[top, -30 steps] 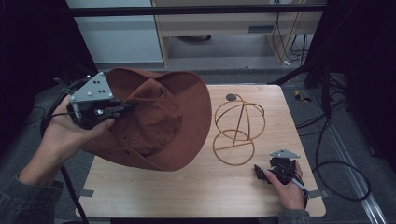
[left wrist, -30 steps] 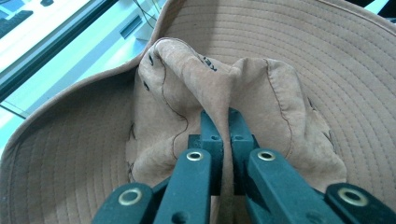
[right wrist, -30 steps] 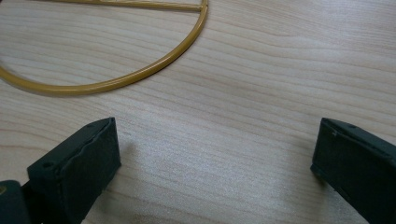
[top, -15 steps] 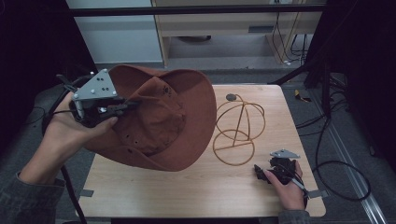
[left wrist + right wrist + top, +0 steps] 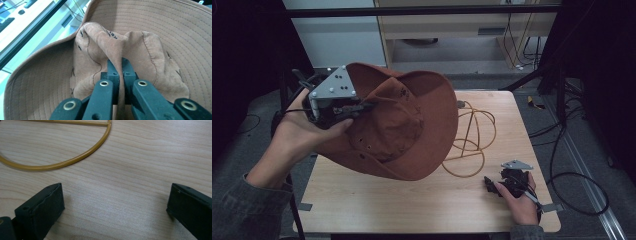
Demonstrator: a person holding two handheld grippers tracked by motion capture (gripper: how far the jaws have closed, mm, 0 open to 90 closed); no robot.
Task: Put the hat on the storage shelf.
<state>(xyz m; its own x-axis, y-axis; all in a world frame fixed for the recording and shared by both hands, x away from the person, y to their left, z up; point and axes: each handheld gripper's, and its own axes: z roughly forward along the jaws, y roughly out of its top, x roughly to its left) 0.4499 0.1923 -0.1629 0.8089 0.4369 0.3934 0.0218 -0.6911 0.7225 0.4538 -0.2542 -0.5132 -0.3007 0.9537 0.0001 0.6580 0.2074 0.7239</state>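
Brown hat [image 5: 412, 130] crown pinched in left claw [image 5: 119, 65], right claw [image 5: 113, 202] wide open, empty, beside wire stand [image 5: 472, 142]

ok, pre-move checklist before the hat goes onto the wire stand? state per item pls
1. Left gripper clamped on the hat: ok. Its jaws pinch a fold of the crown in the left gripper view.
2. Hat off the table: ok, it is held tilted in the air above the left half.
3. Wire stand upright and free: ok as far as it shows; the brim hides its left side in the high view.
4. Right gripper out of the way: ok. Jaws wide open, nothing between them, resting on the table near the stand's base ring.
5. Brim clear of the stand: cannot tell, they overlap in the high view.
6. Crown opening facing the stand: cannot tell.
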